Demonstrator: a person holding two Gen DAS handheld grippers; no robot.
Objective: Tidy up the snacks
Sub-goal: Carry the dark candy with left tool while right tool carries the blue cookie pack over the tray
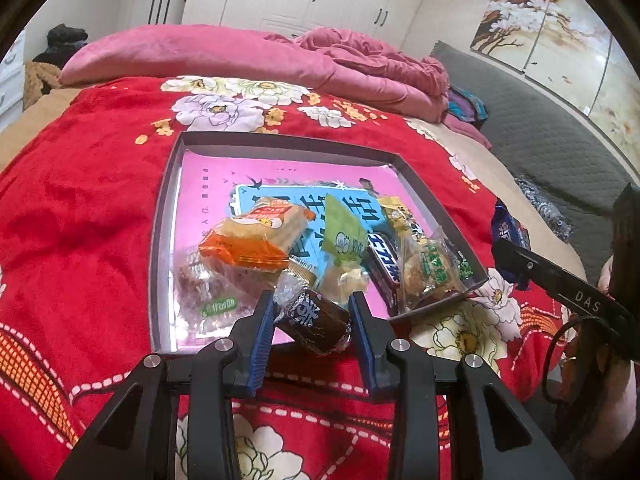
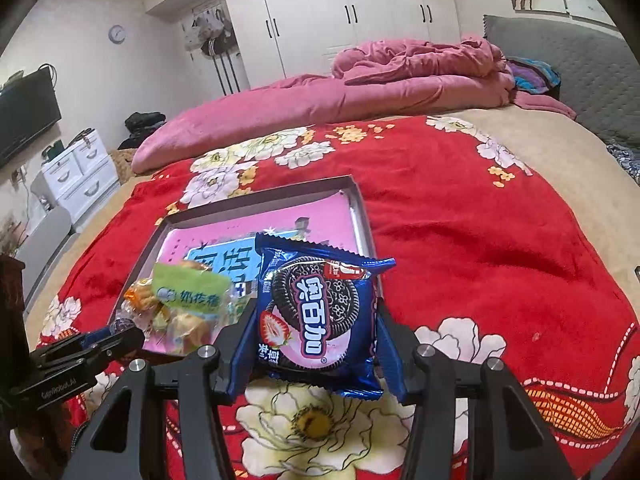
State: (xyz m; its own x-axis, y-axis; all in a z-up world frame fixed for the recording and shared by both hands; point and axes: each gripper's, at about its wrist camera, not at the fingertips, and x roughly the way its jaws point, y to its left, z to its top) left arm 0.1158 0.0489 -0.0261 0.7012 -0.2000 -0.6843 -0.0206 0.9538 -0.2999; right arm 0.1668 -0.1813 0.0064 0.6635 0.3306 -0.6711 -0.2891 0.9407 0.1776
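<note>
- Two snacks are held at once: my left gripper [image 1: 312,320] pinches a small brown-wrapped snack [image 1: 316,322] between its blue pads, just over the near edge of the tray, and my right gripper [image 2: 316,336] is clamped on a blue Oreo pack [image 2: 320,316] beside the tray's right near corner, above the blanket.
- One shallow dark-rimmed tray [image 1: 288,142] lies on the bed, its floor covered by a pink and blue printed sheet.
- Several snacks are bunched in the tray's near half: an orange cake packet [image 1: 256,236], a clear packet with a green label [image 1: 208,292] beneath it, a green pouch [image 1: 346,236], a dark bar wrapper [image 1: 384,268], and a yellow-green packet [image 1: 424,256] leaning on the right wall.
- From the right wrist view, the Oreo pack hides the tray's near right corner, and the left gripper's tip shows at lower left by the green pouch.
- Under the tray I see a red floral blanket [image 1: 88,208], with a pink duvet [image 1: 248,56] heaped beyond it.
- Beyond the bed are white wardrobes [image 2: 344,12], a white drawer unit [image 2: 76,172], a wall clock [image 2: 117,34] and a grey padded headboard [image 2: 576,60].
</note>
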